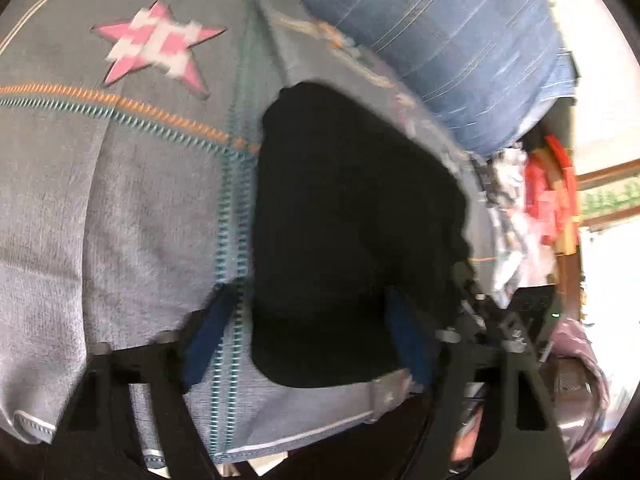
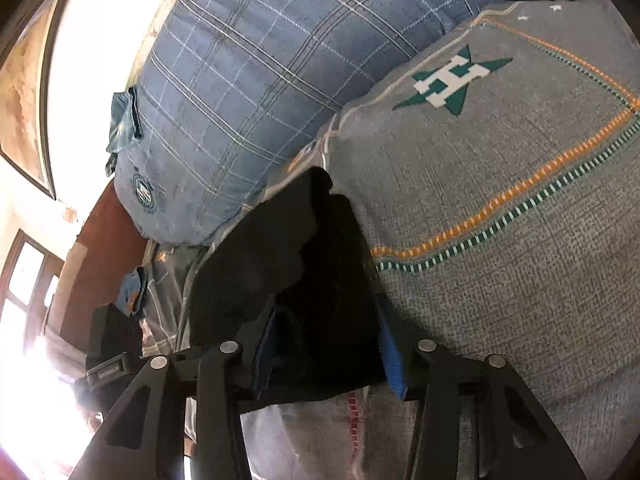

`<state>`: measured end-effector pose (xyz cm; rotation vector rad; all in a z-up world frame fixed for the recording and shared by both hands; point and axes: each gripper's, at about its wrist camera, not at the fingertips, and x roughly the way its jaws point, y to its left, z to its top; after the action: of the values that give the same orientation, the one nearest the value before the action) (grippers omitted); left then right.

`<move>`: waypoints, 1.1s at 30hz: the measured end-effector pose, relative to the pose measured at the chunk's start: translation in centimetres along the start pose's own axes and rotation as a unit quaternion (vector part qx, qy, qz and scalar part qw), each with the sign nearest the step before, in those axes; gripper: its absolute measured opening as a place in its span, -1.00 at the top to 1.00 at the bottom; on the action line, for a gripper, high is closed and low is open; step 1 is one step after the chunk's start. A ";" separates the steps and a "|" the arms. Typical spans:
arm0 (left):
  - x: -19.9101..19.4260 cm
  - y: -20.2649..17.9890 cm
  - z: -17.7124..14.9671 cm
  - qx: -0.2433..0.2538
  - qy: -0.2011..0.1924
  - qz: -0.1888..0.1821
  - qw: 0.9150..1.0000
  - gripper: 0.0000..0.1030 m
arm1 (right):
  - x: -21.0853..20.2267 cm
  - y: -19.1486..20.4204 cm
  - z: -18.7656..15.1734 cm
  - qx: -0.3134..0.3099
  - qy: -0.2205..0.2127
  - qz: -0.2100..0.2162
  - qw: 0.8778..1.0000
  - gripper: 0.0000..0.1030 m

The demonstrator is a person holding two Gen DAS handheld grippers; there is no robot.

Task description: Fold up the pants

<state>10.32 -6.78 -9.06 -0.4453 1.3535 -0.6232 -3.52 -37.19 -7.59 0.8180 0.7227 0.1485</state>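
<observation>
The black pants (image 1: 344, 232) lie on a grey bedspread (image 1: 120, 208), in a folded dark mass. In the left wrist view my left gripper (image 1: 308, 336) is open, its blue-padded fingers (image 1: 208, 336) straddling the near edge of the pants. In the right wrist view the pants (image 2: 320, 292) show as a dark folded bundle with a raised flap. My right gripper (image 2: 326, 344) is open, its blue pads (image 2: 390, 356) on either side of the bundle's near end.
The grey bedspread carries a pink star patch (image 1: 156, 46), a teal star patch (image 2: 452, 80) and orange and teal stitching. A blue checked pillow (image 2: 248, 92) lies behind the pants. Red and white clutter (image 1: 548, 200) sits by the bed's edge. A bright window (image 2: 92, 64) is beyond.
</observation>
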 end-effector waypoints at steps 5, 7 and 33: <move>-4.7 -1.6 0.8 0.003 -0.031 -0.015 0.999 0.37 | -2.0 2.9 -0.1 0.004 -0.013 0.039 0.999 0.33; -7.1 -1.6 0.7 0.004 -0.051 -0.016 0.999 0.37 | -2.7 4.5 -0.4 0.005 -0.017 0.071 0.997 0.33; -5.3 -1.8 1.6 0.098 -0.131 0.227 0.960 -0.33 | 2.9 8.1 -0.7 -0.097 0.015 -0.065 0.993 -0.02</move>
<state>11.04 -4.82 -3.58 -0.0447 1.0780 -0.2981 -0.57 -30.06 -3.75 0.5830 0.7739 0.1122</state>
